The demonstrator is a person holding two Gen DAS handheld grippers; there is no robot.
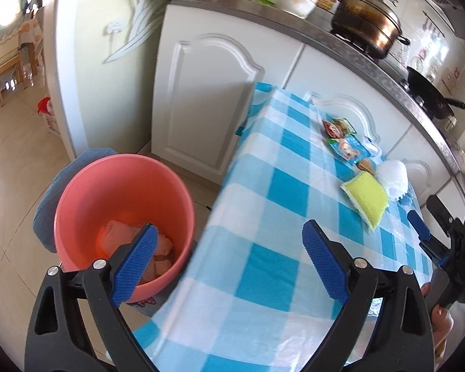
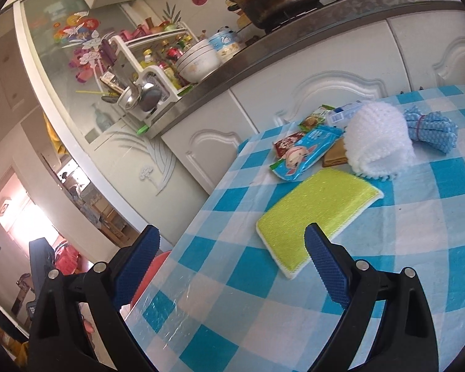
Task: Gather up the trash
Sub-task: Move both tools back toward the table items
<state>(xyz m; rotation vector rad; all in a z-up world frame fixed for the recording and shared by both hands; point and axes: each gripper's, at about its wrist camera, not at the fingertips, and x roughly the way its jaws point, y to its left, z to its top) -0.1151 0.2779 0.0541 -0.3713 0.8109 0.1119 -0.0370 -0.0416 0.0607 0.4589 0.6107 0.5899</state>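
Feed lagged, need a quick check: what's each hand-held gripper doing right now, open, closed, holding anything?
Left hand-held gripper: open, empty, over the table edge beside the pink bin.
Right hand-held gripper: open, empty, near the yellow sponge.

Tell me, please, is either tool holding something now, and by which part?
Nothing is held. The left tool is open over the table edge beside the pink bucket; the right tool is open above the tablecloth, near the yellow sponge.

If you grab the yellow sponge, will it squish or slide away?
The yellow sponge looks soft and thick, so it would probably squish between the fingers. It seems light and lies flat, unlikely to roll. The glossy checked tablecloth might let it slide if pushed.
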